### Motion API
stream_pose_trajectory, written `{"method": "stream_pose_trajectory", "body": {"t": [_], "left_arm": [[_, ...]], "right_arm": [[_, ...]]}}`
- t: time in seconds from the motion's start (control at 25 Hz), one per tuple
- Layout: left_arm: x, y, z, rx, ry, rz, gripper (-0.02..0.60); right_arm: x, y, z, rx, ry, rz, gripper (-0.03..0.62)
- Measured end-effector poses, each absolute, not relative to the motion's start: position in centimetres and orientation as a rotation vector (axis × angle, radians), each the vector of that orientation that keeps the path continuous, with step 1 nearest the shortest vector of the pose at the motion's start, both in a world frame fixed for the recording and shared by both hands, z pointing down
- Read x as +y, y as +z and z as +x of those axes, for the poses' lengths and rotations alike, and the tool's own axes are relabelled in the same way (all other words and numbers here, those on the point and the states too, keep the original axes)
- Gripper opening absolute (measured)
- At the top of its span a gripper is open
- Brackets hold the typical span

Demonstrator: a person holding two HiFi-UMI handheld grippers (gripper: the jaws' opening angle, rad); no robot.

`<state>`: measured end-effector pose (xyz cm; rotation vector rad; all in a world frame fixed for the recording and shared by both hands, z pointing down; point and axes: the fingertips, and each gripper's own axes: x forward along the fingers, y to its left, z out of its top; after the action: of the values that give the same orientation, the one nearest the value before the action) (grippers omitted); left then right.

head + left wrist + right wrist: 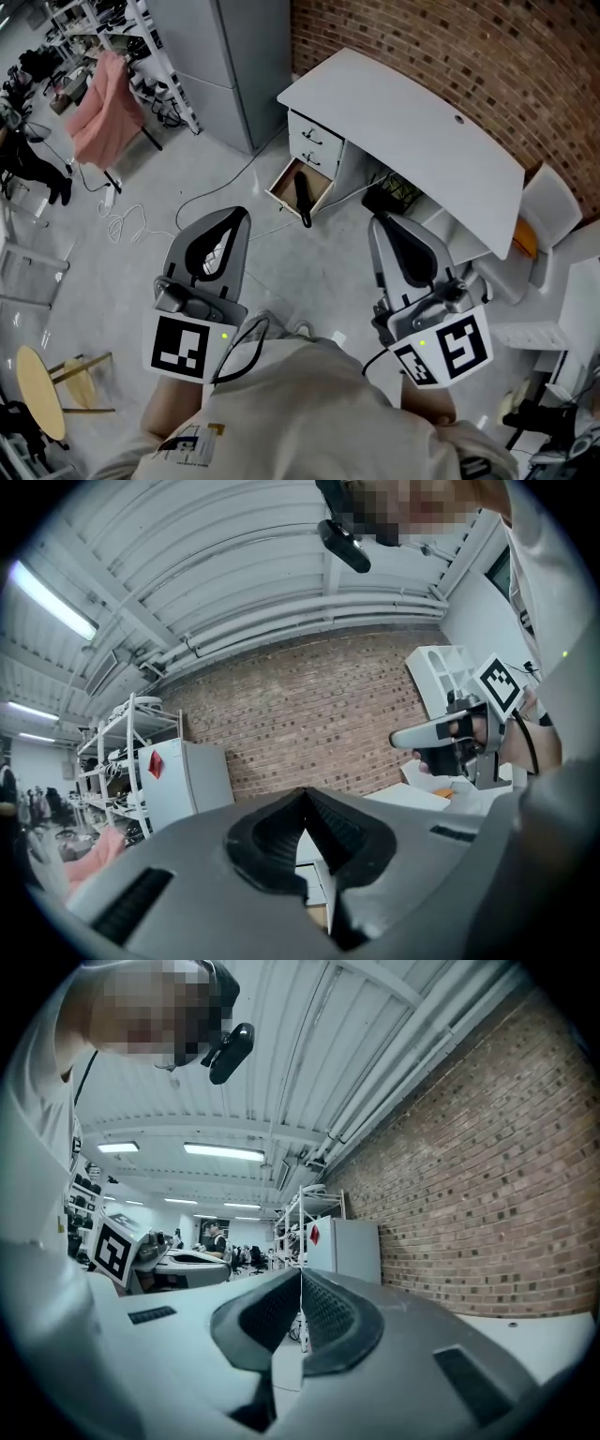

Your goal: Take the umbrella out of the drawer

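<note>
Black umbrella [302, 193] lay in the open drawer [279, 179] under the counter [403, 122], well apart from the left tongs [241, 215] and right tongs [379, 221], both closed and empty, so one likely needed opening before nearing its handle.

Rough brick wall [422, 47], smooth matt white desk [403, 122], wood-lined drawer [320, 186], glossy grey floor [94, 281]

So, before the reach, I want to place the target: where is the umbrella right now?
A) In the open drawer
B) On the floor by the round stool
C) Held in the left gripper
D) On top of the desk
A: the head view shows the black umbrella lying in the open drawer, one end poking out past its front edge.
</note>
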<state>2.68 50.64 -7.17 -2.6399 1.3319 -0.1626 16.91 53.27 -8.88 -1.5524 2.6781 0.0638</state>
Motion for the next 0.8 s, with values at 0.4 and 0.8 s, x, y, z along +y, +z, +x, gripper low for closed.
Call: {"method": "stream_pose_trajectory", "body": {"t": [0.4,0.8], "left_arm": [[49.9,-5.8,2.9,1.364,-0.137,-2.631,0.008],[44.5,-4.3,2.3,1.336,-0.142,-2.656,0.008]], "right_arm": [[52.0,-7.1,17.5,2.687,0.056,-1.551,0.009],[46.7,-5.3,16.2,2.718,0.041,-1.586,0.009]]}}
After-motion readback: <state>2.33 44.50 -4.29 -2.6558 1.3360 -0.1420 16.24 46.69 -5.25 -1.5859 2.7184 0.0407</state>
